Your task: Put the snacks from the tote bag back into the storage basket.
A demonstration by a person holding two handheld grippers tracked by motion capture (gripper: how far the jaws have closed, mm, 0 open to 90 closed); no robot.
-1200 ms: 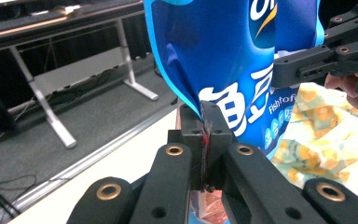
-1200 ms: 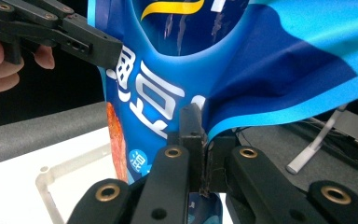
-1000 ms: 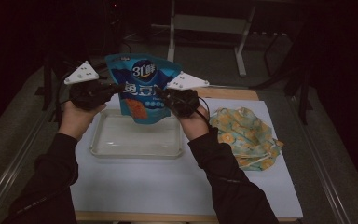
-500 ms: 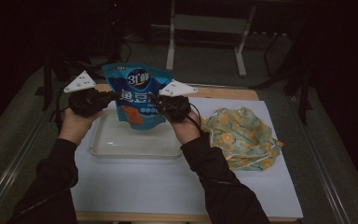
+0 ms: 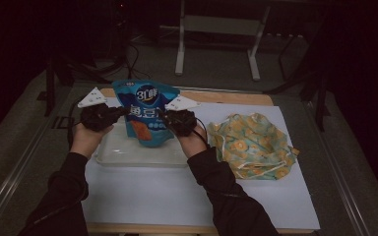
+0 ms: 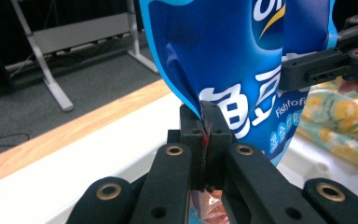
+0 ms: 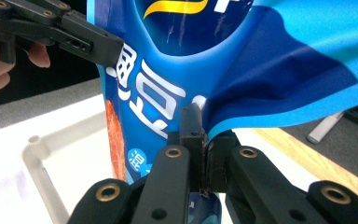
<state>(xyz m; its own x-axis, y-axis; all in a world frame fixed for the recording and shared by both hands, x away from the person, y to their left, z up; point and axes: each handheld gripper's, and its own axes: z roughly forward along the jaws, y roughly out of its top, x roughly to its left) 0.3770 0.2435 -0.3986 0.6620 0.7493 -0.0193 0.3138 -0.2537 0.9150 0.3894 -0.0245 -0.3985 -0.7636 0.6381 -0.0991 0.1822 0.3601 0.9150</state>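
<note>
The blue snack bag point(image 5: 146, 114) hangs upright over the clear tray point(image 5: 115, 156) near the desk's far edge — light, crinkly, slippery film. Left hand-held gripper point(image 5: 123, 112) and right hand-held gripper point(image 5: 163, 116) each pinch a side seam, jaws clamped tight — the firmest hold.

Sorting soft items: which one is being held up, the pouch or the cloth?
The blue snack pouch, pinched at both side edges; the yellow patterned cloth lies flat.
</note>
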